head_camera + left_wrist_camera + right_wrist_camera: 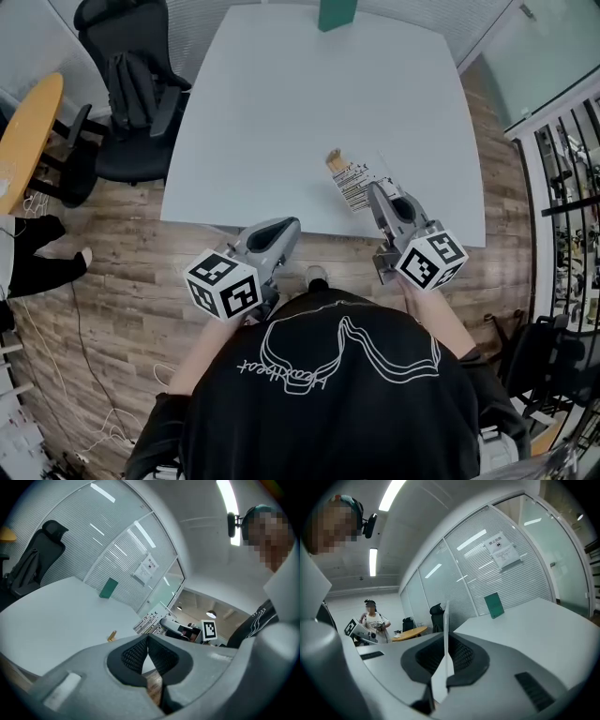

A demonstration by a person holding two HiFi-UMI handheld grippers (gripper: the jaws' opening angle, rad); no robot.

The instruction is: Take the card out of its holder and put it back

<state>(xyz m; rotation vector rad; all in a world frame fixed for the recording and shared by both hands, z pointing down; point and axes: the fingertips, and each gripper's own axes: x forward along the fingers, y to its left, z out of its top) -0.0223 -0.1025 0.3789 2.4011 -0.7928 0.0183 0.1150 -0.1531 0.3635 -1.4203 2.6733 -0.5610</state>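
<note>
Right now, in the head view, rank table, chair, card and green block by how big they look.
1. Table
2. Chair
3. Card
4. Green block, though it's cropped and farther away, so unsure.

White table [281, 122], green upright object [336, 13] at far edge; black office chair [127, 89] left of table; wood floor [103, 272] beneath.
</note>
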